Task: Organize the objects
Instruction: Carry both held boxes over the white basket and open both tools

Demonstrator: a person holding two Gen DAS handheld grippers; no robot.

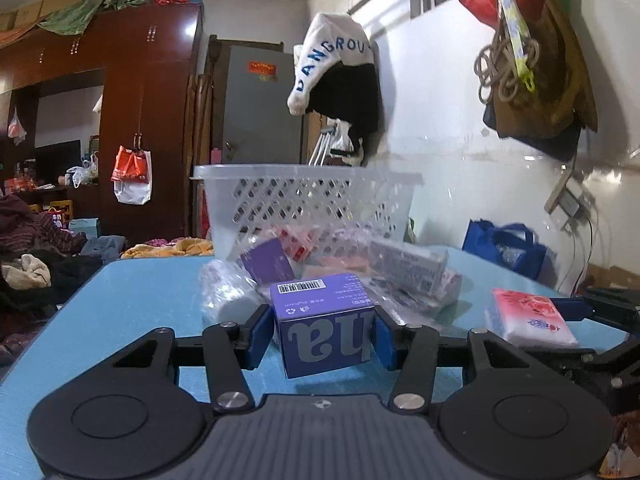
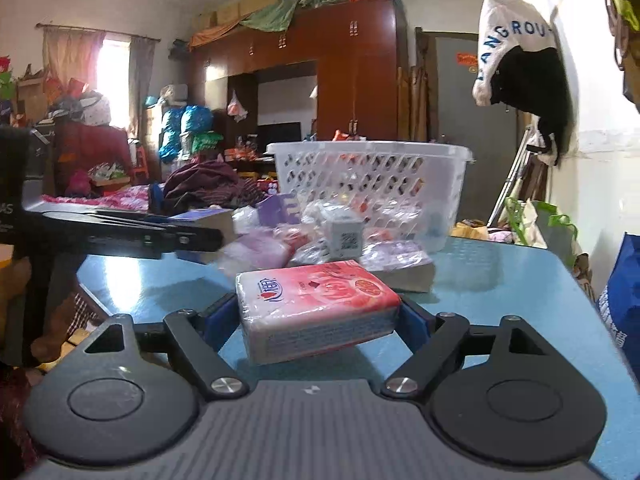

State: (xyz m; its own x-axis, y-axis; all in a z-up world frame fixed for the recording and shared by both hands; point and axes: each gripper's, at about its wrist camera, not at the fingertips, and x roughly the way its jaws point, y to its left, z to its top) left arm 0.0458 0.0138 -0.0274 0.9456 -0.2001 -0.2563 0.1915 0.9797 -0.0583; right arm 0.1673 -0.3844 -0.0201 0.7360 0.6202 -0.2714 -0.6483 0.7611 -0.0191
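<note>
A: Where was the purple box (image 1: 324,324) just then?

B: Between the blue pads of the left gripper (image 1: 323,336), low over the blue table (image 1: 132,300), in front of the heap of wrapped packets (image 1: 360,264). The pads were touching both side faces, so I'd call it pinched. Its underside looked tipped just clear of the tabletop.

A: And the other hand?

B: The right gripper (image 2: 316,320) had the pink tissue pack (image 2: 316,304) across its jaws, fingers set wide but pressing on each end. It also seemed held a little above the table.

A: So which step was that?

B: Picking up, I'd judge: both items gripped, neither yet stowed. The white perforated basket (image 1: 308,200) stood behind the heap, at the far side of the table, apparently the place for them.

A: What did the next move call for?

B: Lifting each item over the heap and above the basket's rim before letting go, one hand at a time, since the grippers sat close beside each other.
</note>
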